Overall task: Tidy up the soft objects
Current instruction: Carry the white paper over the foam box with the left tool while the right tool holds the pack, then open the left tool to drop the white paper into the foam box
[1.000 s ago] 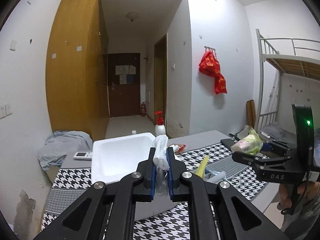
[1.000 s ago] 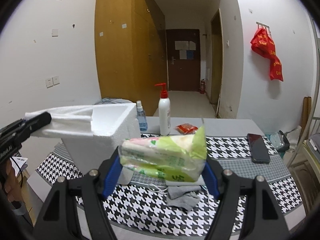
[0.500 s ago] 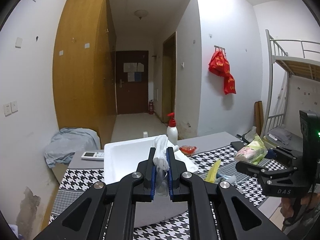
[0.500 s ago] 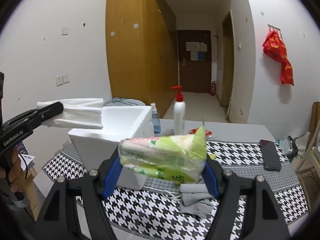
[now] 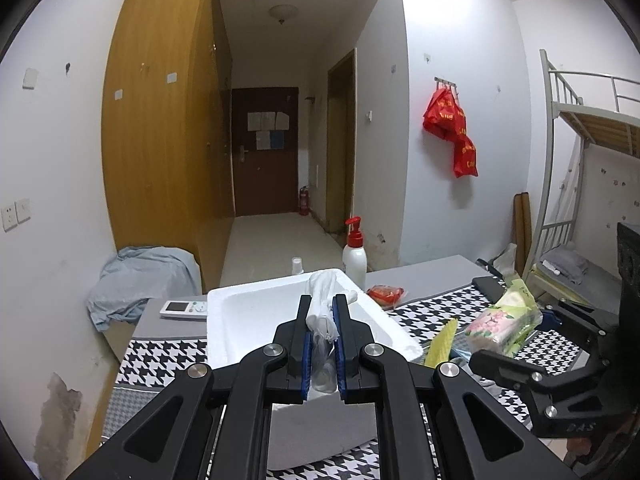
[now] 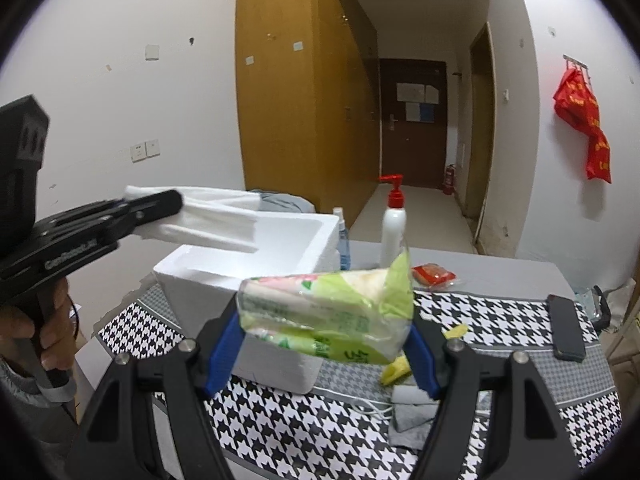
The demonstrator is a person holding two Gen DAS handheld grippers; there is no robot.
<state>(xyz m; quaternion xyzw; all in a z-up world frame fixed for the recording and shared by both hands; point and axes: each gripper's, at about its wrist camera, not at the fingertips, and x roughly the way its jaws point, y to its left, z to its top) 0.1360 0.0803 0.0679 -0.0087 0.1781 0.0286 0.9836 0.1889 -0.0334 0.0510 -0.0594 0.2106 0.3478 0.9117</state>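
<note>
Both claws have risen and drawn back from the foam box since a second ago, each keeping its load.

The left claw (image 5: 322,344) is clamped on a white folded cloth (image 5: 320,312), held in the air above the open white foam box (image 5: 256,320). The right claw (image 6: 324,344) grips a green tissue pack (image 6: 326,312) by its ends, aloft in front of the box. On the houndstooth surface (image 6: 500,316) lie a grey sock (image 6: 408,420), a yellow item (image 6: 394,372) and a black phone (image 6: 564,330); a pump bottle (image 6: 392,224) stands behind.

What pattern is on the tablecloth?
The tablecloth is black-and-white houndstooth with grey bands, clearest in the right wrist view.
</note>
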